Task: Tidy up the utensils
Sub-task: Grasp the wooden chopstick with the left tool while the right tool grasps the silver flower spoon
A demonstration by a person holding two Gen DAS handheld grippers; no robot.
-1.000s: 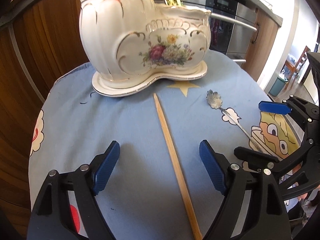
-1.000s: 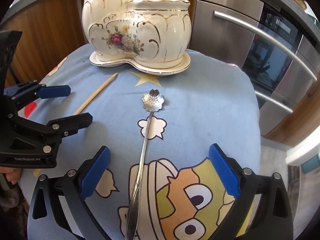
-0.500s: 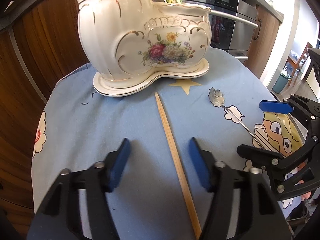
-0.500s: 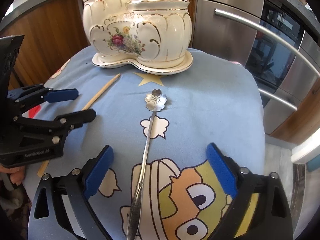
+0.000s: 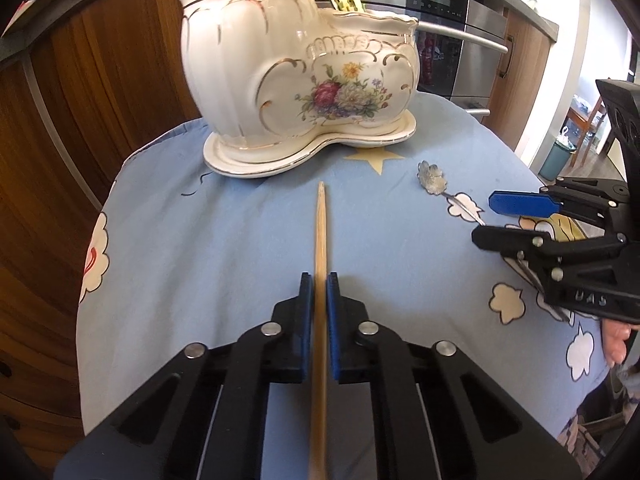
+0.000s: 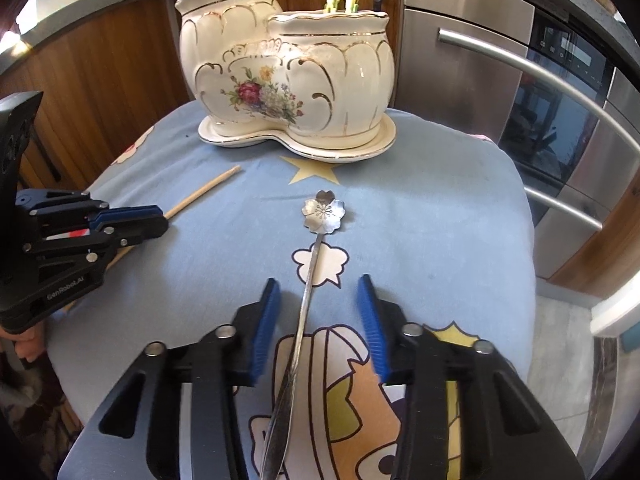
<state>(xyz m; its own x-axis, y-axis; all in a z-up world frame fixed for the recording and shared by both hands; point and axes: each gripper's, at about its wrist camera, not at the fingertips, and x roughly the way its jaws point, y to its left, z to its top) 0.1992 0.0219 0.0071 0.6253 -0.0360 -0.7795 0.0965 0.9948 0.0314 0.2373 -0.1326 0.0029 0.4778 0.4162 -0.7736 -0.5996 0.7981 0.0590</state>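
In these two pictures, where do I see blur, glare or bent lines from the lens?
Left wrist view: the ceramic holder is slightly smeared, the doorway at right is overexposed, and the cabinet edges curve. Right wrist view: the right gripper, closing around the spoon, has a blurred right-hand pad; the oven handles bow strongly, and the dark corners are vignetted.

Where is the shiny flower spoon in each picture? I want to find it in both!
Left wrist view: the flower spoon lies at the right on the blue cloth, its handle running toward the right gripper.
Right wrist view: the flower spoon is in the middle, its handle lying between the right gripper's closing fingers, not yet pinched.
Shared landmark: the white flowered holder, behind the spoon in both.
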